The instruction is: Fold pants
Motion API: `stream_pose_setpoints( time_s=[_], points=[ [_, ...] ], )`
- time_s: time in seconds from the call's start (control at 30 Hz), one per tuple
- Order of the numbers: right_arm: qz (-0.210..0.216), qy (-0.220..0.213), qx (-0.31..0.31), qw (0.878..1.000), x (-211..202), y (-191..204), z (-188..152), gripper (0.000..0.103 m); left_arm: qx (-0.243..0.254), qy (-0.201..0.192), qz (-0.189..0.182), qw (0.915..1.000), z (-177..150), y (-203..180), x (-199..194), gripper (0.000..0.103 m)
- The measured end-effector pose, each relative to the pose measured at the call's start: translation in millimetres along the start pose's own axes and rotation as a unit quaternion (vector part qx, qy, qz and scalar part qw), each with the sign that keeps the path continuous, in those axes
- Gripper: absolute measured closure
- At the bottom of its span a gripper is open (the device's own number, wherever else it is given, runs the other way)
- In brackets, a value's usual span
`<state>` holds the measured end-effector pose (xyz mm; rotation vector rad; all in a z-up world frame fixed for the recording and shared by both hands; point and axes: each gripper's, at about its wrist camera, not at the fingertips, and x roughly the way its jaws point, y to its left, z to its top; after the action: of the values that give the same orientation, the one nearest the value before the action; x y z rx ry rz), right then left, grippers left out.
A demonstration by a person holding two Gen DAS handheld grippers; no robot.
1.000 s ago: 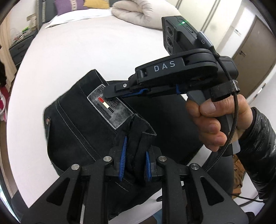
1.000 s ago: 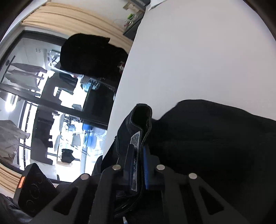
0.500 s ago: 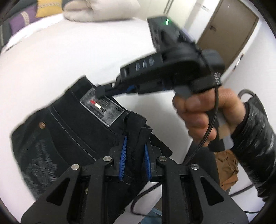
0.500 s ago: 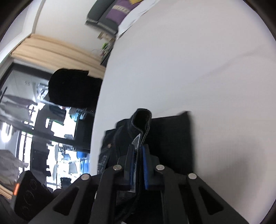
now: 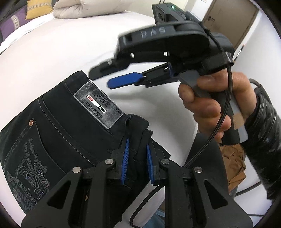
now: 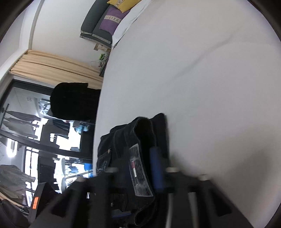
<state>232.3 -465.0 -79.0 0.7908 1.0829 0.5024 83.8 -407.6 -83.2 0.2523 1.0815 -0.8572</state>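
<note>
The left gripper (image 5: 136, 158) is clamping the waistband of the black pants (image 5: 52, 140), jaws pinched nearly together on a bunched fold. The right gripper (image 5: 112, 77) is hanging just above the waistband's far end beside the leather patch (image 5: 98, 105), jaws parted and holding nothing. The waistband is running away from the left gripper toward the right one. The pants are lying near the edge of the white bed (image 5: 61, 43), with pillows (image 5: 84, 7) at its far end.

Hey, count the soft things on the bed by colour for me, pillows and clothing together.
Black: 1, the pants
Purple: 1, a pillow
Yellow: 1, a pillow
Cream: 1, the folded duvet
Total: 4
</note>
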Motion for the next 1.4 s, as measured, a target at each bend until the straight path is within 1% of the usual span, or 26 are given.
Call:
stream_pose_setpoints(
  time_s=[0.1,0.23,0.33,0.4,0.43,0.5,0.53,0.57,0.6,0.67,0.7,0.73,0.8,0.83,0.87,0.93,1.0,1.03,1.07,1.13,1.17,1.2,1.23,1.27,1.3,1.4],
  points=[
    [-0.006,0.011,-0.010,1.000,4,5,-4,0.051,0.000,0.002,-0.003,1.0000,-2,1,3,0.086],
    [-0.016,0.020,-0.007,1.000,8,3,-9,0.052,0.023,0.002,-0.001,0.9997,-4,-9,-1,0.086],
    [-0.049,0.026,-0.012,0.998,16,1,-12,0.052,0.012,0.011,-0.008,0.9998,-7,-2,6,0.086],
    [-0.085,0.037,-0.025,0.995,28,-2,-15,0.059,-0.011,0.006,-0.027,0.9996,-7,7,7,0.084],
    [-0.091,0.032,-0.042,0.994,32,-2,-16,0.060,-0.027,0.002,-0.040,0.9988,-8,13,3,0.082],
    [-0.084,0.018,-0.062,0.994,34,-3,-17,0.060,-0.050,-0.004,-0.070,0.9963,-9,25,-11,0.078],
    [-0.080,0.015,-0.065,0.995,34,-5,-17,0.061,-0.066,-0.020,-0.090,0.9936,-12,34,-27,0.078],
    [-0.076,0.013,-0.064,0.995,32,-6,-16,0.061,-0.074,-0.032,-0.095,0.9922,-14,40,-38,0.078],
    [-0.074,0.012,-0.060,0.995,30,-6,-16,0.061,-0.086,-0.049,-0.102,0.9899,-18,50,-53,0.076],
    [-0.087,0.005,-0.050,0.995,19,-2,-14,0.057,-0.114,-0.087,-0.098,0.9848,-30,74,-85,0.053],
    [-0.094,-0.004,-0.049,0.994,12,-3,-15,0.052,-0.143,-0.116,-0.076,0.9799,-42,96,-105,0.027],
    [-0.103,-0.014,-0.046,0.993,5,-2,-14,0.050,-0.173,-0.141,-0.059,0.9730,-56,116,-118,0.019],
    [-0.106,-0.029,-0.033,0.993,-8,-3,-14,0.045,-0.226,-0.163,-0.048,0.9592,-82,146,-127,0.018],
    [-0.098,-0.035,-0.027,0.994,-13,1,-13,0.045,-0.270,-0.160,-0.040,0.9487,-96,170,-128,0.018],
    [-0.087,-0.040,-0.028,0.995,-16,6,-13,0.045,-0.291,-0.157,-0.037,0.9430,-107,185,-124,0.018],
    [-0.064,-0.041,-0.057,0.995,-14,31,-13,0.045,-0.340,-0.148,-0.054,0.9272,-126,209,-112,0.018],
    [-0.076,-0.021,-0.082,0.993,0,48,-14,0.041,-0.365,-0.125,-0.062,0.9206,-136,218,-93,0.018],
    [-0.094,-0.008,-0.088,0.992,9,51,-15,0.040,-0.367,-0.119,-0.071,0.9199,-136,226,-88,0.018],
    [-0.108,0.003,-0.087,0.990,17,50,-15,0.039,-0.365,-0.104,-0.084,0.9215,-137,227,-75,0.018],
    [-0.150,0.014,-0.075,0.986,27,40,-19,0.038,-0.359,-0.071,-0.090,0.9262,-138,226,-56,0.018],
    [-0.182,0.021,-0.076,0.980,31,34,-23,0.037,-0.337,-0.066,-0.082,0.9357,-136,220,-48,0.018],
    [-0.200,0.026,-0.092,0.975,34,29,-31,0.037,-0.318,-0.066,-0.073,0.9429,-135,216,-45,0.018],
    [-0.198,0.018,-0.107,0.974,31,30,-38,0.037,-0.297,-0.067,-0.060,0.9508,-132,210,-43,0.018],
    [-0.196,0.011,-0.119,0.973,28,33,-45,0.037,-0.289,-0.065,-0.059,0.9533,-131,207,-41,0.018],
    [-0.194,0.010,-0.126,0.973,24,32,-54,0.036,-0.288,-0.065,-0.062,0.9534,-130,207,-39,0.018],
    [-0.165,0.003,-0.111,0.980,11,23,-70,0.036,-0.298,-0.069,-0.087,0.9481,-124,216,-35,0.020]
  ],
)
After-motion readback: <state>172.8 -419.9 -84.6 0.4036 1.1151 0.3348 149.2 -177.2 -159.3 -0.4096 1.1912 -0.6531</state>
